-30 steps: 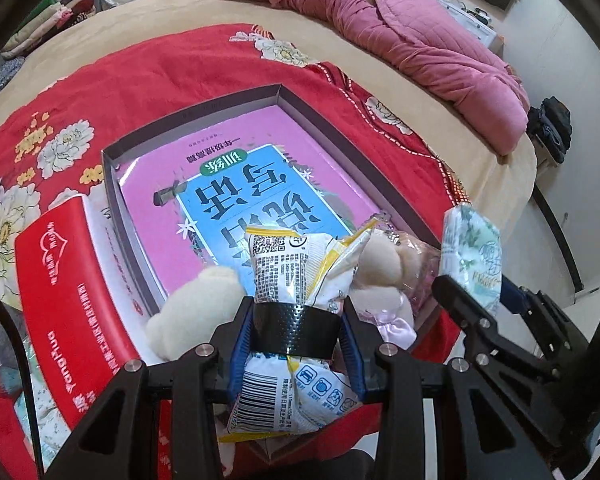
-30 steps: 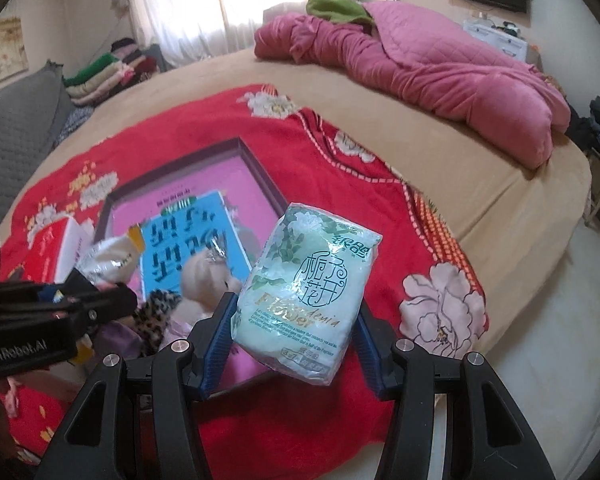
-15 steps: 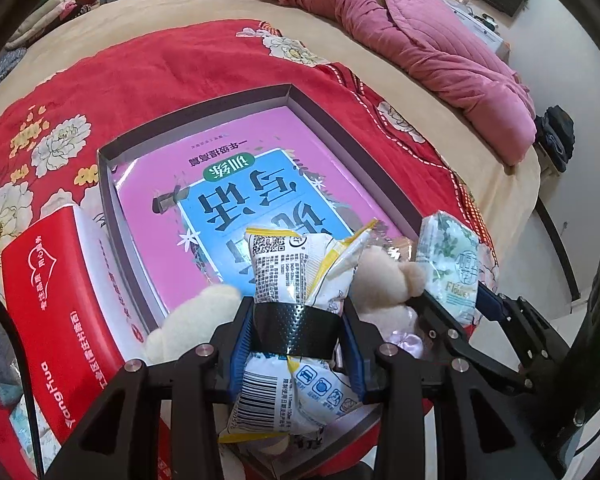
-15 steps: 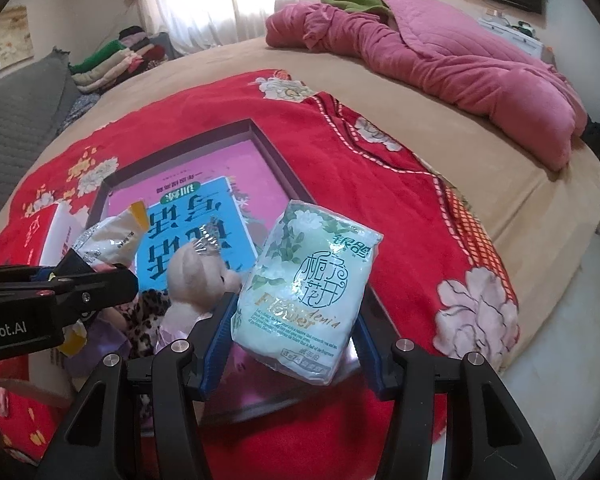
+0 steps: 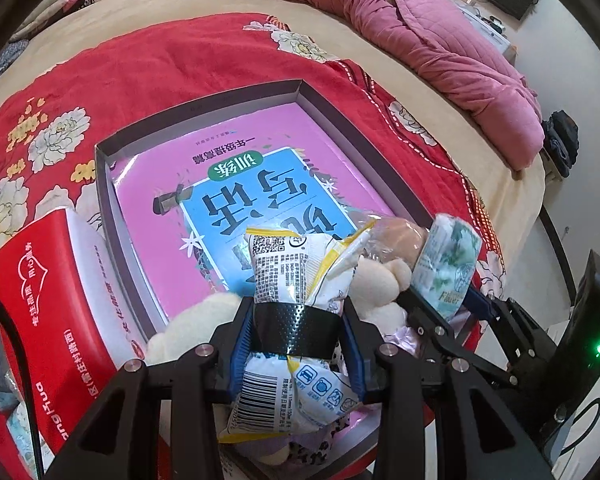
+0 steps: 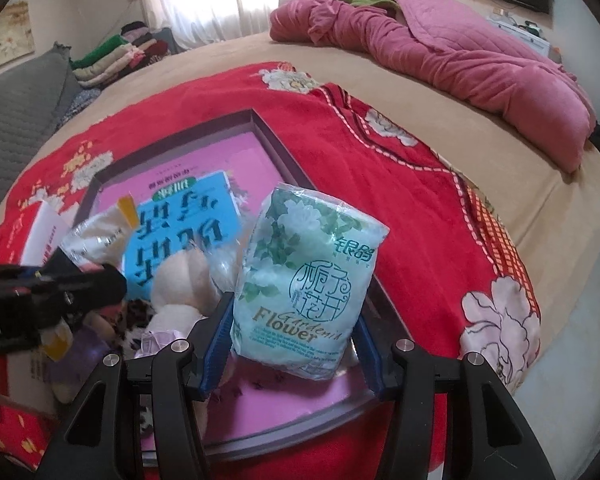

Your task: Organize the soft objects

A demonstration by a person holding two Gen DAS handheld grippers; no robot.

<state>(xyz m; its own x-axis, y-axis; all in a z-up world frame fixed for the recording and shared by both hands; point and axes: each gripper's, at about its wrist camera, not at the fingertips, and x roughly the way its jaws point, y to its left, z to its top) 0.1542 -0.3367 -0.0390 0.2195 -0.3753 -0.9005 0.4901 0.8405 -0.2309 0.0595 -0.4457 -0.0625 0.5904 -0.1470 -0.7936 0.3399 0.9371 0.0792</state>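
My left gripper [image 5: 296,320] is shut on a white and yellow snack packet [image 5: 292,264], squeezed at its middle, above the near end of a shallow grey box [image 5: 204,100]. A pink and blue book [image 5: 236,176] lies flat in that box. Cream plush toys [image 5: 376,280] lie at the box's near end, right under the packet. My right gripper [image 6: 294,340] is shut on a pale green tissue pack [image 6: 308,280], upright over the box's near right corner [image 6: 380,312]. The left gripper [image 6: 80,280] with its packet [image 6: 96,236] shows at the left of the right wrist view.
The box sits on a red flowered blanket [image 5: 160,52] spread over a tan bed. A red tissue carton [image 5: 40,300] lies along the box's left side. A pink quilt [image 5: 440,40] is bunched at the far right. Folded clothes [image 6: 116,56] are stacked beyond the bed.
Both grippers have sunk and moved in over the near end of the box, each still holding its pack. The tissue pack has moved from beside the box to over its near right corner.
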